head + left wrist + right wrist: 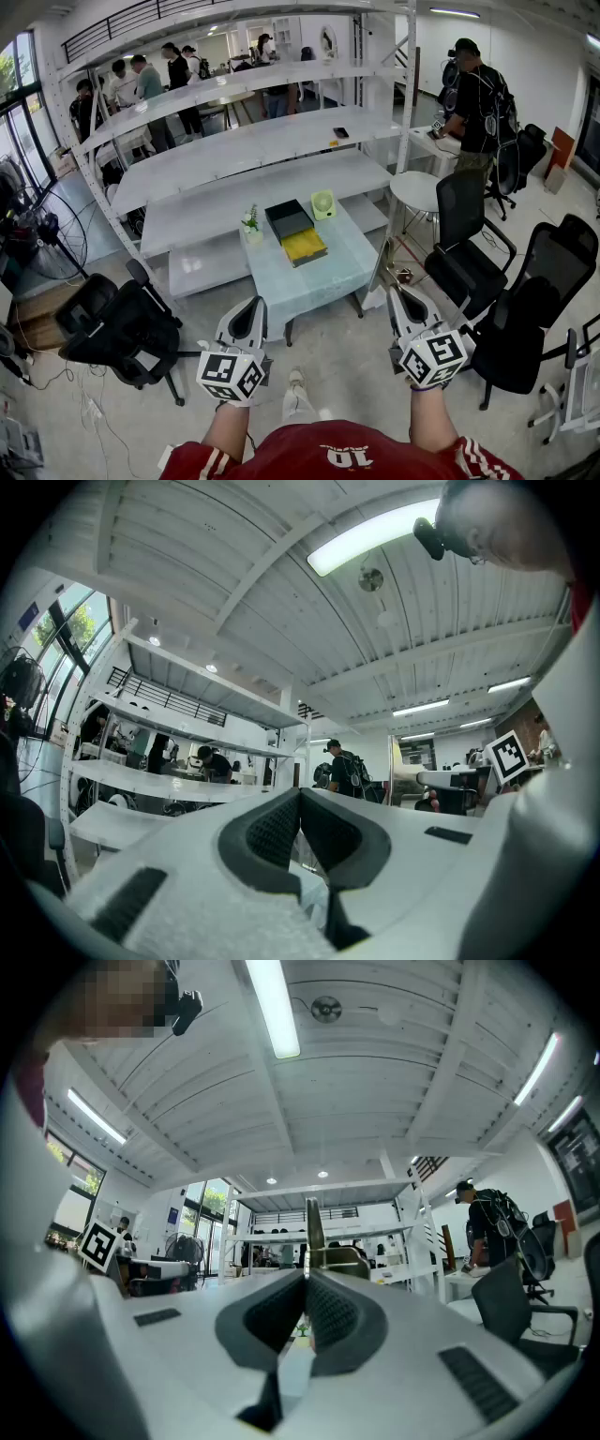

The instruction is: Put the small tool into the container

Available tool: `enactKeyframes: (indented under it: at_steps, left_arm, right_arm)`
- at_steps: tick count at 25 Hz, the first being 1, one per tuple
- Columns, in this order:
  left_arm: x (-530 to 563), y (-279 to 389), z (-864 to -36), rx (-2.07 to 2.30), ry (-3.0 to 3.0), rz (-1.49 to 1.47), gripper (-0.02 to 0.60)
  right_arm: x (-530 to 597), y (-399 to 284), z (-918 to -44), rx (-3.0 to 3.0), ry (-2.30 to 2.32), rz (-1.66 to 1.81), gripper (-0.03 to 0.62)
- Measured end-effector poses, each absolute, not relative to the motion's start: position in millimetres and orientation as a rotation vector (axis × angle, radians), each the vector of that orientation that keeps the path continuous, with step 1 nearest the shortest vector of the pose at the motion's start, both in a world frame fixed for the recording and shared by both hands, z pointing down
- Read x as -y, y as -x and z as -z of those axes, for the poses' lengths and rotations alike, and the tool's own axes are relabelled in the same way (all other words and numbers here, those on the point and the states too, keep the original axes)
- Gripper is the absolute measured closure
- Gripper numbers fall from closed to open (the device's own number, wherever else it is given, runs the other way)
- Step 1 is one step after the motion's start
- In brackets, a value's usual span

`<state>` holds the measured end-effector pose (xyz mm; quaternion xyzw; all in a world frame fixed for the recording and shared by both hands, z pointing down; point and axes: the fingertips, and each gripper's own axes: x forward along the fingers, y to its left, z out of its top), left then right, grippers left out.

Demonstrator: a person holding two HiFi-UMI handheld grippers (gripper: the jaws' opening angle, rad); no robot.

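- White shelving (253, 141) backs the pale table (323, 277) ahead of you; the container (289, 223), a dark box with a yellow part, sits on it.
- Your right gripper (306, 1281) has its fingers clamped on the small tool (313, 1230), seemingly a thin metal blade jutting past the tips.
- Your left gripper (300, 797) has its fingers pressed together, with nothing between them.

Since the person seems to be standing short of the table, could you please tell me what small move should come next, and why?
Probably carry the right gripper forward toward the black container on the table. Its jaws are shut on the small tool, but the container lies well ahead of it, apparently beyond reach from here.
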<state>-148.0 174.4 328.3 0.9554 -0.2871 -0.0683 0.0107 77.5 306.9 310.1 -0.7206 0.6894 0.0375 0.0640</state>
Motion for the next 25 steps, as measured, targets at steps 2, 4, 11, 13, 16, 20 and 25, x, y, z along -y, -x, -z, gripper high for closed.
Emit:
enactKeyframes:
  at_steps: [2,4,11,13,16,20,25]
  left_arm:
    - [-175.8,148.8,-328.0,0.889,-2.979,0.217,0.588]
    - [-177.6,149.1,-328.3,0.883,-2.979,0.217,0.588]
    - [-182.2,147.9,-325.7,0.866,-2.987,0.219,0.588]
    - [-182.6,147.1,-323.7,0.859,-2.991,0.225,0.588]
    - [-183.2,146.4,-322.1,0.850,-2.997,0.227,0.588]
    - [-183.3,148.0,-323.6,0.848,-2.998,0.227,0.588]
    - [-185.4,151.1,-322.6,0.855,-2.998,0.238,0.588]
  right_arm:
    - [-308.4,-76.4,-310.4,-2.081,2.175,-0.113,0.586]
    - [-310.2,-75.4,-310.8,-2.080,2.175,-0.114,0.586]
    - [-315.0,-71.0,-307.9,-2.080,2.169,-0.121,0.586]
    - [-315.3,-70.2,-307.2,-2.081,2.171,-0.124,0.586]
    - [-315.2,-68.8,-305.3,-2.083,2.173,-0.136,0.586]
    - [-313.3,-66.1,-305.4,-2.090,2.170,-0.144,0.586]
    - [-312.4,-63.0,-308.0,-2.101,2.168,-0.147,0.586]
